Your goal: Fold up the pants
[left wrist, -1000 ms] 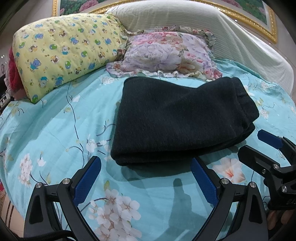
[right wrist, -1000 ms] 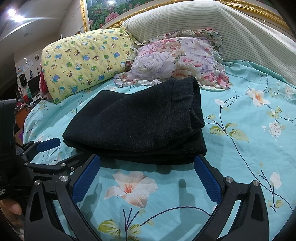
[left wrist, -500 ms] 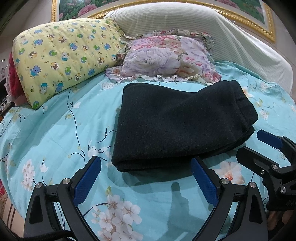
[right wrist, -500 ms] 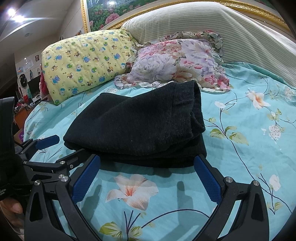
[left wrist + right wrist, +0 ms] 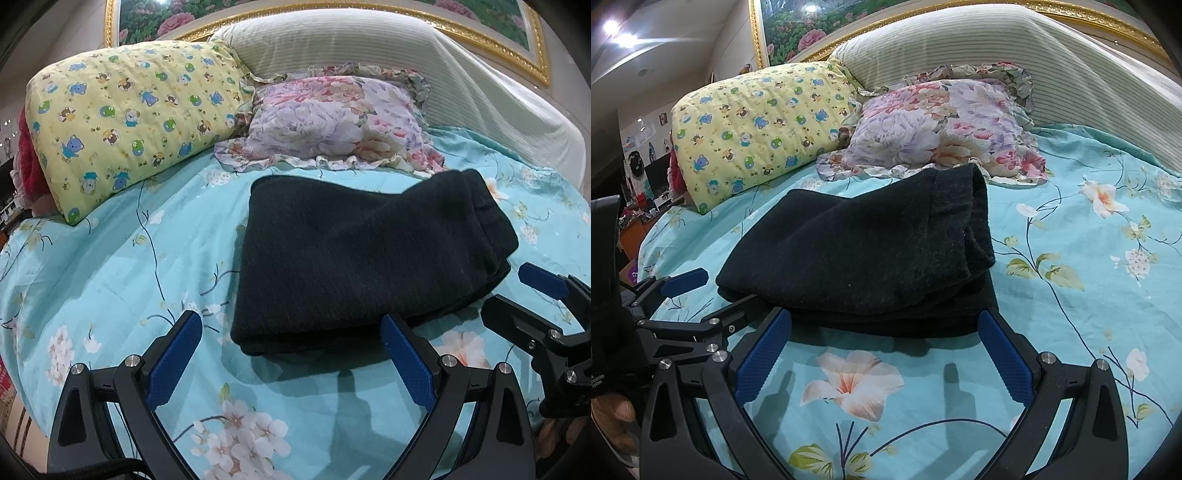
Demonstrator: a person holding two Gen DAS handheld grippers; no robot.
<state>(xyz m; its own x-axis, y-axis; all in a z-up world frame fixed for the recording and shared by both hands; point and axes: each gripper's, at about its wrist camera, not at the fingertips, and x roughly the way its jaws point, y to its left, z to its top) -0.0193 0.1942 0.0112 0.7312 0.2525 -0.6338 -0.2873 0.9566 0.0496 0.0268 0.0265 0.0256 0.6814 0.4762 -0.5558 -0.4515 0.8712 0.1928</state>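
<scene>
Dark charcoal pants lie folded into a thick rectangle on the turquoise floral bedspread. They also show in the right wrist view. My left gripper is open and empty, just in front of the pants' near left edge. My right gripper is open and empty, just in front of the pants' near right edge. The right gripper also shows at the right edge of the left wrist view. The left gripper also shows at the left of the right wrist view.
A yellow bear-print pillow and a floral ruffled pillow lie behind the pants. A striped headboard cover rises behind them. The bed edge drops at the left.
Both grippers have drawn slightly back and up from the pants, staying open. The pants have not moved.
</scene>
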